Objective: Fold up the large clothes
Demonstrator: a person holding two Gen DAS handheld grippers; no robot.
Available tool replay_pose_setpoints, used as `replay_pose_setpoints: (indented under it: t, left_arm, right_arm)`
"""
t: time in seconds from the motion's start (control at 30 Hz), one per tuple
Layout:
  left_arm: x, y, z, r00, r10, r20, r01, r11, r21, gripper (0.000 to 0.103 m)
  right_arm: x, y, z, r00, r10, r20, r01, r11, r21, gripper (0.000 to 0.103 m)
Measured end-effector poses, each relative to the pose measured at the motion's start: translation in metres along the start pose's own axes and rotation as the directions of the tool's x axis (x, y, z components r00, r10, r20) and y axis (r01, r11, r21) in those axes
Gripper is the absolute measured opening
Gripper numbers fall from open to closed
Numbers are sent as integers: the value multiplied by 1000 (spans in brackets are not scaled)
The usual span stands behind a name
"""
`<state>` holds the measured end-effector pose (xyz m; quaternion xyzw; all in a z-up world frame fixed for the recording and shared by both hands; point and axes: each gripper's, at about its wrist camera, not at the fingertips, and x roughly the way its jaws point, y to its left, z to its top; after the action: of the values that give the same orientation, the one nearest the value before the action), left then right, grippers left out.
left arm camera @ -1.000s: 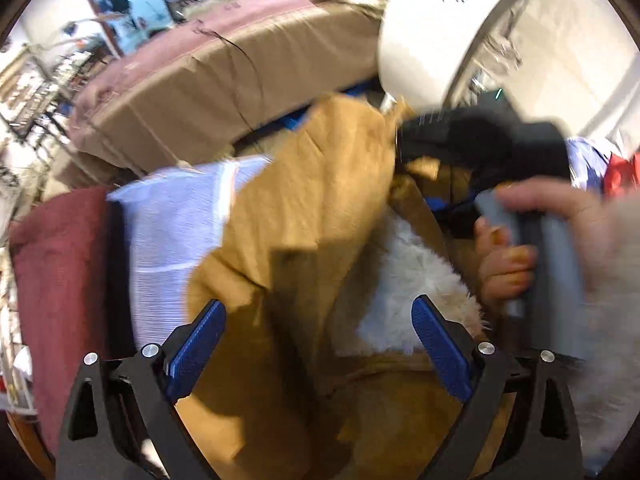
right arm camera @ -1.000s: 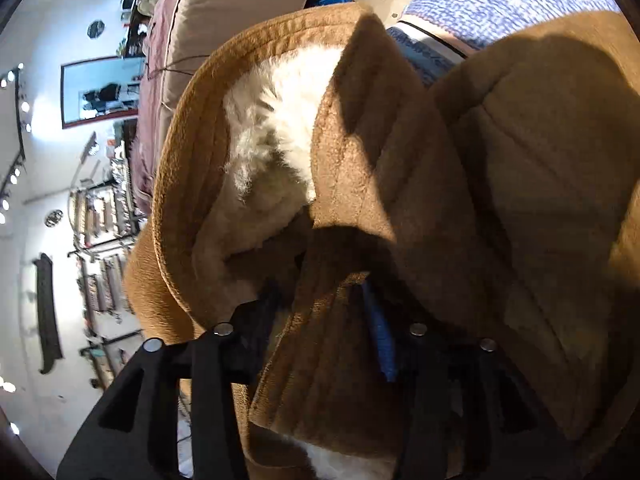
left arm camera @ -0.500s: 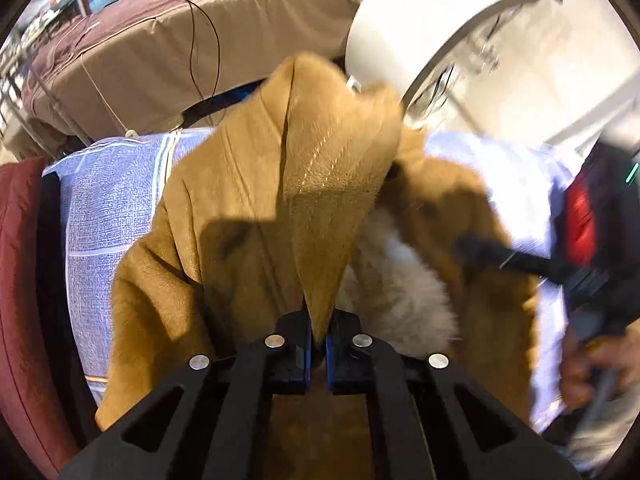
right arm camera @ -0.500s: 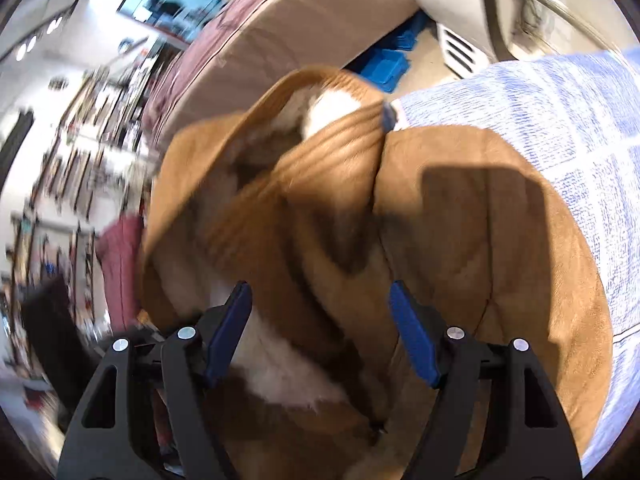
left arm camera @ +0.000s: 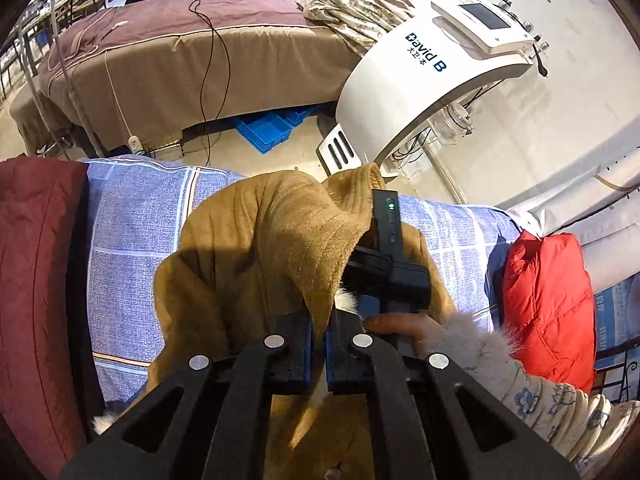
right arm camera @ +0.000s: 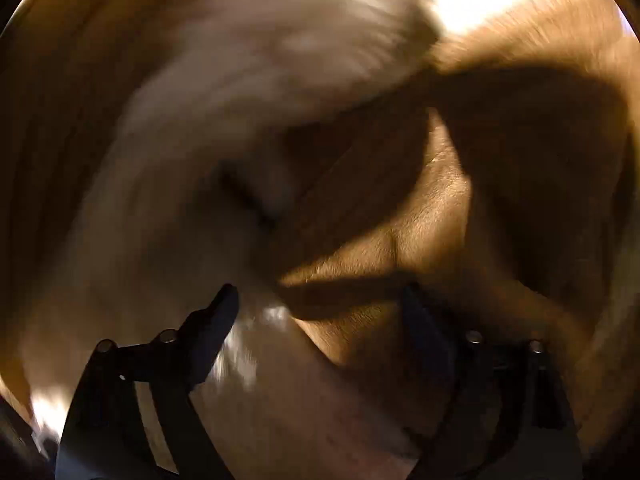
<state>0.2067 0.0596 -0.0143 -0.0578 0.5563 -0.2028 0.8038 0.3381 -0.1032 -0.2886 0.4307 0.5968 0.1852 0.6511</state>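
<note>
The brown coat point(left arm camera: 256, 264) lies bunched on the blue bed cover point(left arm camera: 132, 240). The left gripper point(left arm camera: 318, 344) is pinched tight on 1 coat edge. The right gripper point(right arm camera: 320, 300) is spread wide, pushed into the coat, holding nothing. I think the fold is just starting. Next, the right gripper needs its own edge.

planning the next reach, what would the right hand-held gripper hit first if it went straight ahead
The right hand-held gripper would meet the tan coat first. Its suede and pale fleece fill the blurred right wrist view, with a fold already between the open jaws; exact depth is unclear.
</note>
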Motion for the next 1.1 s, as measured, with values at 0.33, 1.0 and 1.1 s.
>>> replay_pose_setpoints:
  t: [0.33,1.0,1.1]
  left_arm:
    - [44,-37,22,996,-87,-21,88,995,51,8]
    - [61,8,40,998,70,5,-70,996,-61,97]
    - [57,31,4,986,161,-53,-163,985,-47,97]
  right_arm:
    - [-97,14,-6,961,-119,250,135,990,-47,91]
    - [-239,-44,-147,763,-429,484,583,781,-226,91]
    - [-191,-14,-138,816,-399,417,560,722,-405,91]
